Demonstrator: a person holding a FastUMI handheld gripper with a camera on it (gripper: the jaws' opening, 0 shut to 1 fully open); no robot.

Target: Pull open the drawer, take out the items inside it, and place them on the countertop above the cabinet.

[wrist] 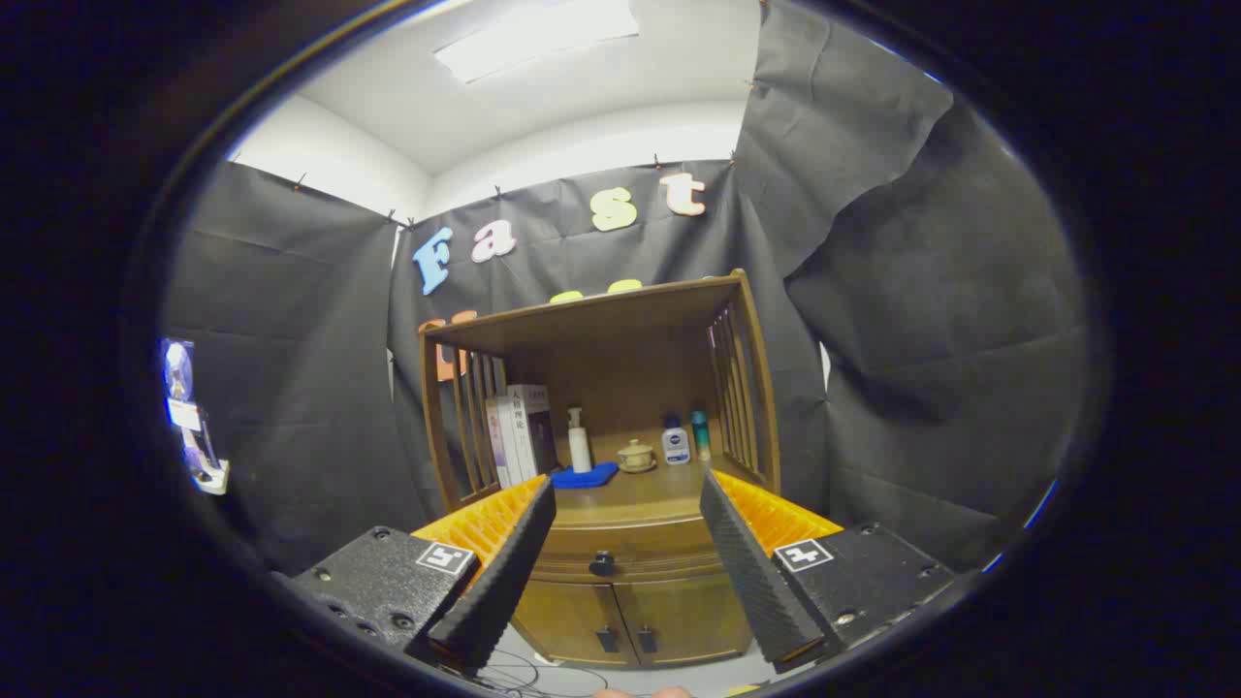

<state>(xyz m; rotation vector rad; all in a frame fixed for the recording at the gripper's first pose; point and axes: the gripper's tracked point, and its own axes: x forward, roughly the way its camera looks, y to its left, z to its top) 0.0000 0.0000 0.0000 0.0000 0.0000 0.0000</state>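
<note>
The gripper (627, 494) is held in the air with its two fingers wide apart and nothing between them, well away from the brown wooden cabinet (620, 591) that stands against the black cloth wall. Seen through the gap of the fingers, the curved wooden drawer (630, 551) with its small dark round knob (602, 562) is shut, so what lies inside it is hidden. Under the drawer are two wooden doors (625, 620) with small dark handles. On the wooden countertop (640, 490), under an open shelf frame with slatted sides, stand some upright white books (519, 431), a white pump bottle (579, 441), a folded blue cloth (585, 475), a small beige lidded pot (636, 455), a white bottle with a blue label (676, 442) and a slim teal bottle (700, 433). The fingers cover both front corners of the countertop. Thin cables (533, 671) lie on the pale floor before the cabinet, partly cut off.
</note>
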